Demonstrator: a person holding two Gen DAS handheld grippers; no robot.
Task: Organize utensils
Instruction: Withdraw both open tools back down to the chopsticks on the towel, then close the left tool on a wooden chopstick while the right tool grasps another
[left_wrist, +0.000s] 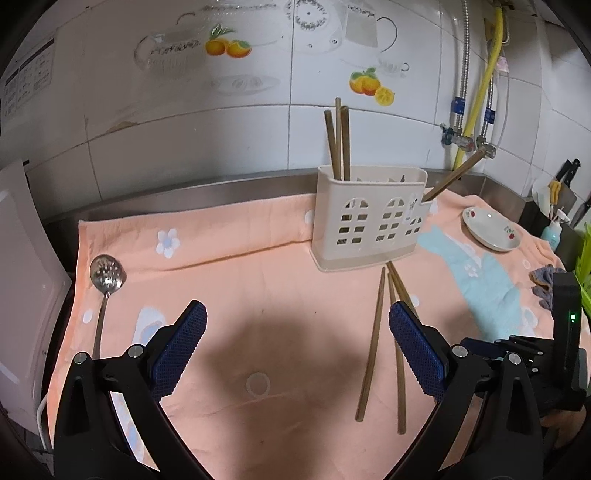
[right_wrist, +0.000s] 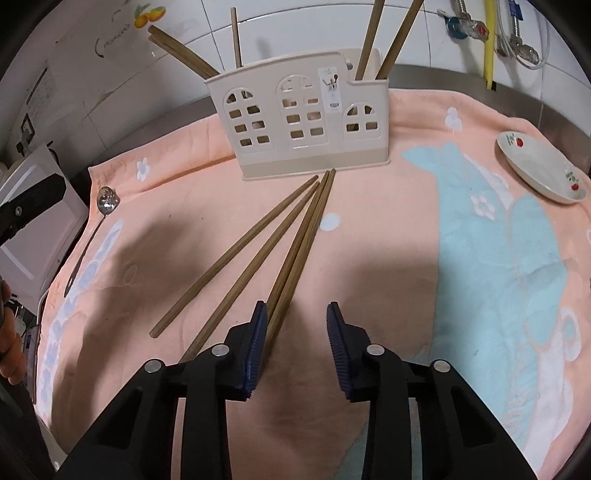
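Hovering position: both grippers above peach-coloured terry towel with pale blue and white flower print (right_wrist: 388, 229).
Left gripper (left_wrist: 297, 347): black frame, blue cross-hatched rubber pads; jaws spread wide, nothing between them, nothing touched.
Right gripper (right_wrist: 296, 345): same build, ribbed blue pads; jaws partly open, no earlier view for comparison.
Right gripper contact: left pad (right_wrist: 256, 350) against or just above the nearest of the loose brown wooden chopsticks (right_wrist: 258, 247); cannot tell which. Nothing clamped between the pads.
Loose chopsticks: four slim square-section sticks, flat on the towel, fanned out, far ends converging just beside the holder base.
Holder: cream plastic utensil holder with arched window cut-outs (right_wrist: 299, 118), upright at the back edge of the towel, divided into compartments.
Holder contents: more brown wooden chopsticks (right_wrist: 369, 40), upright or leaning, some at the left end, some at the lower right end.
Spoon: polished steel slotted spoon with round perforated bowl (left_wrist: 106, 275), flat on the towel's left edge, well apart from the holder.
Dish: shallow white ceramic dish with red cherry print (right_wrist: 539, 170), empty, on the towel's right side.
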